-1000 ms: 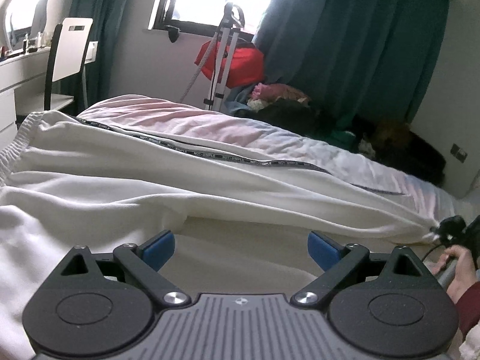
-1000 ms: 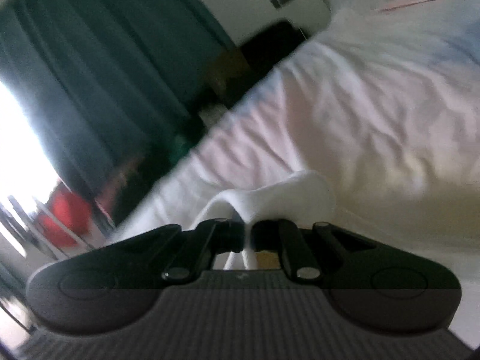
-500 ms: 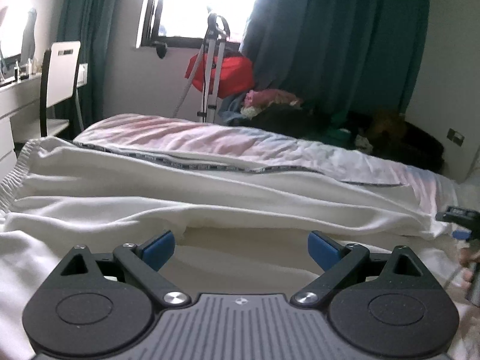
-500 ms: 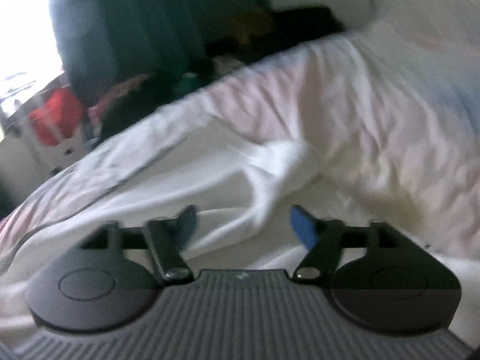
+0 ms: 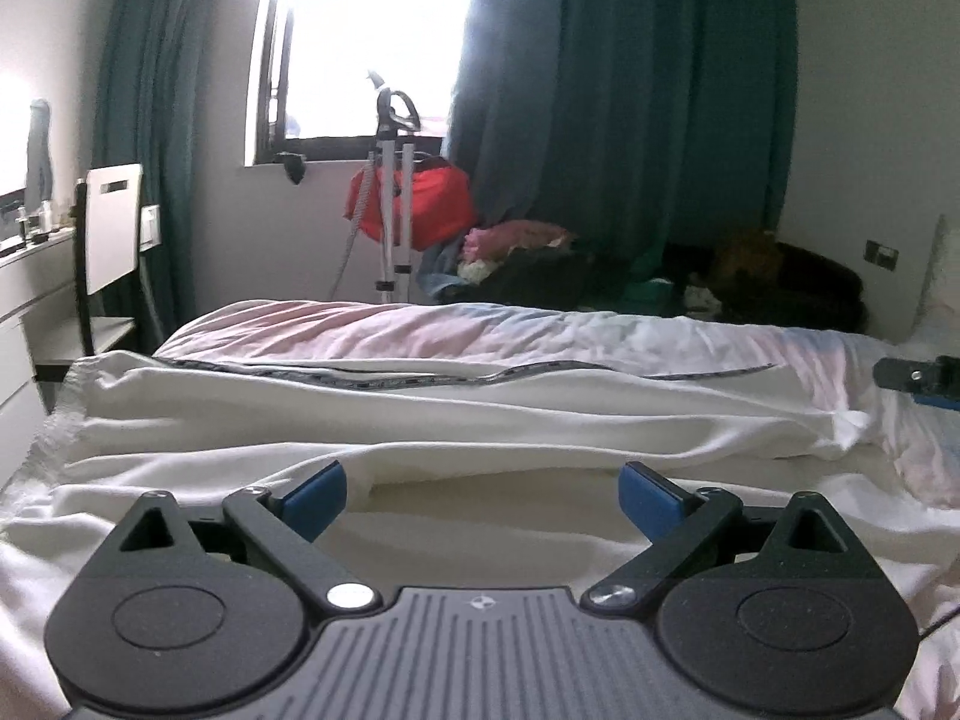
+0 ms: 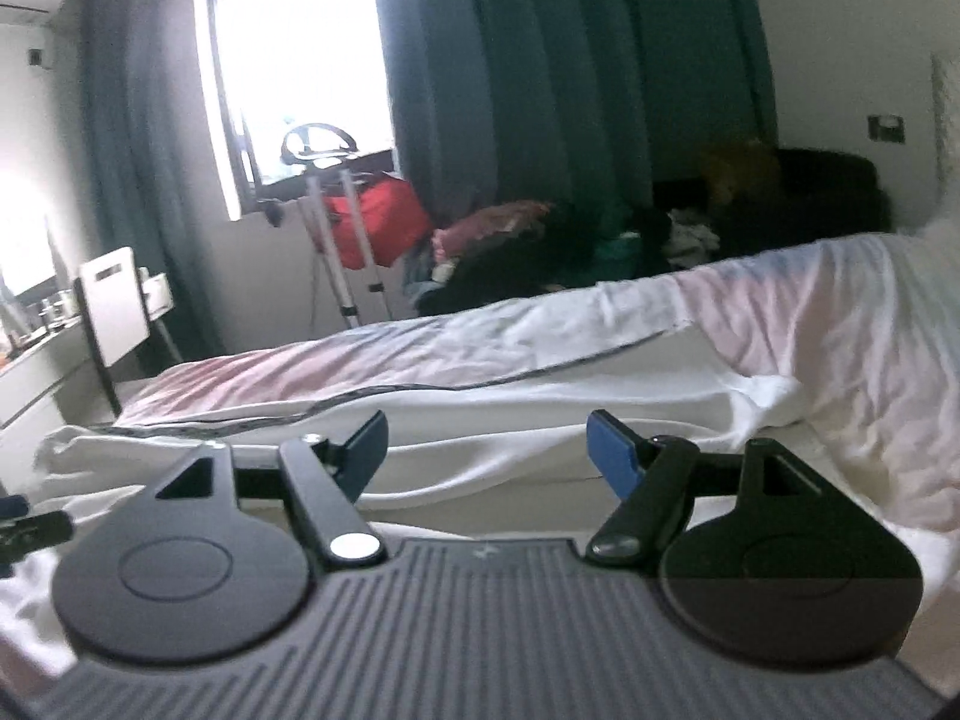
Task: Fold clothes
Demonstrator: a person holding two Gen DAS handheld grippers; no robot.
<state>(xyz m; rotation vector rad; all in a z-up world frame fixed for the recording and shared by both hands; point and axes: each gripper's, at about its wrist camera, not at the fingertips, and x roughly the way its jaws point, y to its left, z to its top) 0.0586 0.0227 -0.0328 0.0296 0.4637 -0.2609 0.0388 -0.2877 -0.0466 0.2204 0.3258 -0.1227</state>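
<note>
two grippers are ours here, one in each hand, and neither grips anything. our left gripper (image 5: 483, 492) has its blue pads spread wide, with only cloth lying below the gap. our right gripper (image 6: 487, 447) is spread too, its jaws having just been opening, and nothing sits between them now. of each gripper we see only the fingers and the ribbed body; our hands are out of frame. in the left view the right gripper shows only as a dark tip with a bit of blue at the right edge, and in the right view a dark, blurred tip at the left edge is likely the left one, though we cannot be sure.

the white garment (image 5: 420, 420) lies spread flat across the bed (image 5: 540, 330), just ahead of and below both grippers, touching neither pad. its dark printed trim runs along the far edge. its ribbed hem is at the left, and its right end bunches near the right gripper's tip. what kind of garment it is we cannot tell; its near part is hidden under the gripper bodies.

beyond the bed, a dark pile of clothes (image 5: 540, 270) under the teal curtain (image 5: 630, 120) is too murky to sort out. the window (image 5: 372, 36) is blown out white, and the right view is soft with blur.
</note>
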